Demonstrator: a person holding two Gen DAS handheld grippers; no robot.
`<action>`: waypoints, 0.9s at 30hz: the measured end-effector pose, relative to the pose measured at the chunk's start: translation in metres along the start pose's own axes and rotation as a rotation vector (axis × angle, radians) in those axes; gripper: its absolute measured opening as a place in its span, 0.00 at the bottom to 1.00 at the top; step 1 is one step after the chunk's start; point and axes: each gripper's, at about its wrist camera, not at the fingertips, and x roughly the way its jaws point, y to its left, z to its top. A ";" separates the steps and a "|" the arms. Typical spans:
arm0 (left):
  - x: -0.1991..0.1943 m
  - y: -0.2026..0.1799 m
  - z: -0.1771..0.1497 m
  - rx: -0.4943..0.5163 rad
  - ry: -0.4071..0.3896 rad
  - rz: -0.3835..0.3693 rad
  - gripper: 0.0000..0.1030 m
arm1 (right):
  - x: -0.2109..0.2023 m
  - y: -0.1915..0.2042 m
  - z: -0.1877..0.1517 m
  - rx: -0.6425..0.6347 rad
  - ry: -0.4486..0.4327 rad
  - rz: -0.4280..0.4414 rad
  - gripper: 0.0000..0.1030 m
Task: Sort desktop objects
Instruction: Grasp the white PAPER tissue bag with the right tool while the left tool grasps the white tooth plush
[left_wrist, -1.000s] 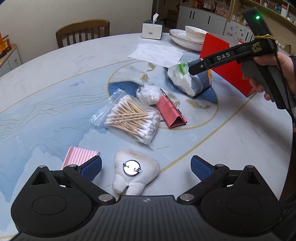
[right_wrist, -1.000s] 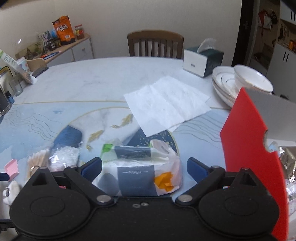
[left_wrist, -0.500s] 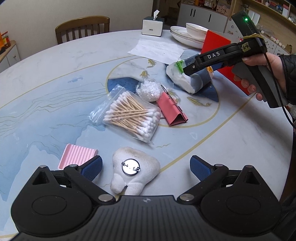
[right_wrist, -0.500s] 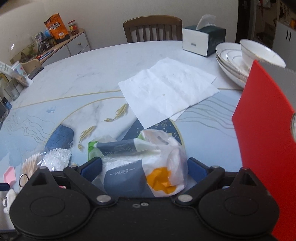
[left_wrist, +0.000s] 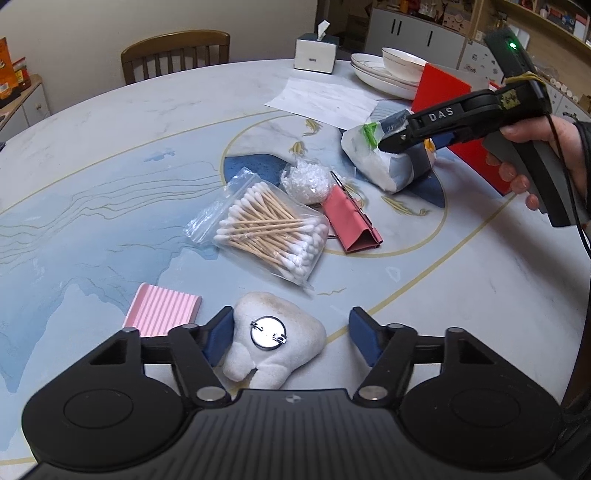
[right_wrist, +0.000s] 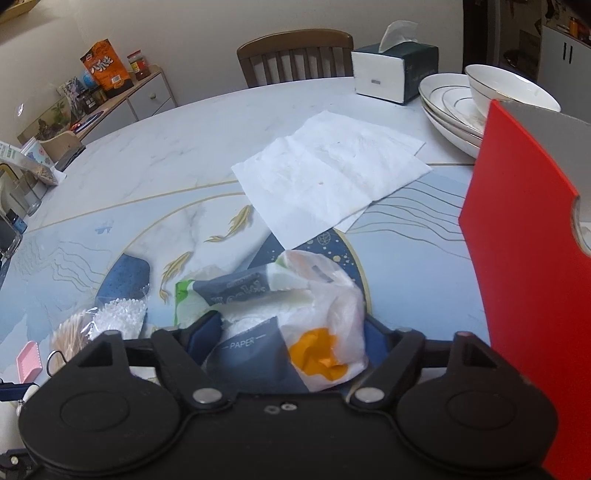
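Both your jaws are closing from the wide spread of a second ago. Your left gripper (left_wrist: 291, 339) now brackets the plush tooth (left_wrist: 275, 338) near the table's near edge; its left pad touches, the right stands clear. Your right gripper (right_wrist: 291, 332) has come down around the tissue pack (right_wrist: 295, 314) at the table's centre, pads pressing its wrapper. Beyond lie the cotton swab bag (left_wrist: 266, 229), a paper napkin (right_wrist: 328, 173), stacked plates (right_wrist: 450, 114) and the marbled table (left_wrist: 110, 155).
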 end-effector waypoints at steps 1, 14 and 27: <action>0.000 0.000 0.000 -0.002 -0.001 0.005 0.59 | -0.002 -0.001 0.000 0.008 -0.001 0.004 0.64; 0.000 -0.006 0.001 -0.015 -0.005 0.053 0.47 | -0.023 0.002 -0.007 0.015 -0.015 0.005 0.45; -0.013 -0.024 0.010 -0.047 -0.042 0.055 0.46 | -0.071 -0.008 -0.018 0.059 -0.040 0.047 0.43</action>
